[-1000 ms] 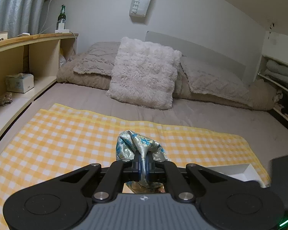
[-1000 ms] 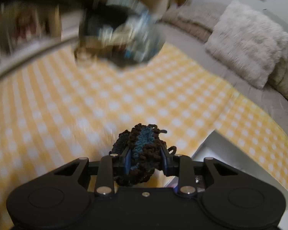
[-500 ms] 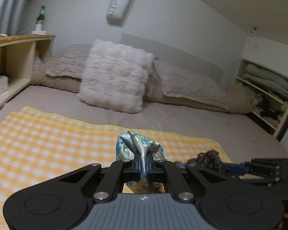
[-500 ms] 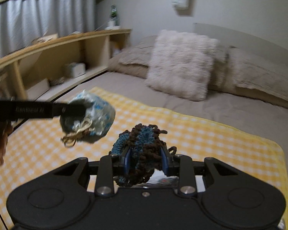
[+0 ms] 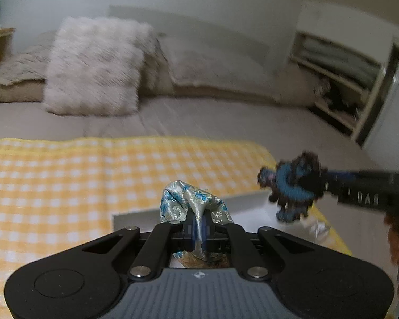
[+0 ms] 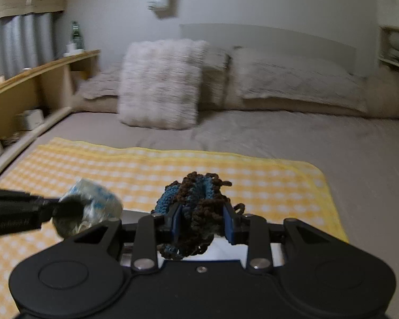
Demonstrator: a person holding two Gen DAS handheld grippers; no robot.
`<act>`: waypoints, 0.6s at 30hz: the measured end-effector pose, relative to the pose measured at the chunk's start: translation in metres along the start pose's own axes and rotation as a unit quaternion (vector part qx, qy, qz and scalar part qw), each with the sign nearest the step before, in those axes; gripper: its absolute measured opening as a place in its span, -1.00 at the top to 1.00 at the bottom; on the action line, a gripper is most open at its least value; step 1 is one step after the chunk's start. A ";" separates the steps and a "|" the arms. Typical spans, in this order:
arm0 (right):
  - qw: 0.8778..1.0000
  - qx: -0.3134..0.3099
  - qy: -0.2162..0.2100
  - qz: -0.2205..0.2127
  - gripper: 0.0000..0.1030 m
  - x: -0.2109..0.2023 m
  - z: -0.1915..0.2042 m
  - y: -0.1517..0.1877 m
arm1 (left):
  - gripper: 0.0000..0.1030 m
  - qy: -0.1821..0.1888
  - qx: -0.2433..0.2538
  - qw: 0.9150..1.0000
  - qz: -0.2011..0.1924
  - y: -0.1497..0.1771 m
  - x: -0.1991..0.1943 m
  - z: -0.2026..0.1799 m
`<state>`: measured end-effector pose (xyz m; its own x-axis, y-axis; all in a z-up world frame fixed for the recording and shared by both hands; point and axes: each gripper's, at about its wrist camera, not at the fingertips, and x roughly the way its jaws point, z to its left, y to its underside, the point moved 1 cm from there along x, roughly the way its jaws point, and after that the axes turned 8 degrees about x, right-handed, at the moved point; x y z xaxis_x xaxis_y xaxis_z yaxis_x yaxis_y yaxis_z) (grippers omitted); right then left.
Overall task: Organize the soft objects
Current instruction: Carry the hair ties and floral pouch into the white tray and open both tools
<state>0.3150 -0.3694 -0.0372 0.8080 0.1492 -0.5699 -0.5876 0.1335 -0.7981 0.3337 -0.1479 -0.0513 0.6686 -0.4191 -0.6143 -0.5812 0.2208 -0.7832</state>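
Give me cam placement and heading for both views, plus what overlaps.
Left wrist: sits on the left tool, faces the headboard across the yellow checked cloth; its own fingers pinch a silver-blue fabric pouch; the right tool enters from the right.
Right wrist: sits on the right tool, same heading; its fingers clamp a brown-blue knitted piece; the left tool enters from the left.
Shared: cloth, fluffy pillow, white box, both held items.
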 end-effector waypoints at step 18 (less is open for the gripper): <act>0.996 0.061 0.019 0.062 -0.05 0.065 -0.044 0.018 | -0.30 -0.011 0.089 0.993 0.079 0.018 0.077 -0.002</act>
<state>0.3586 -0.4004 -0.0970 0.7281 0.1355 -0.6719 -0.6825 0.2342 -0.6924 0.3734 -0.1776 -0.1125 0.5867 -0.3472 -0.7316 -0.5897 0.4359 -0.6799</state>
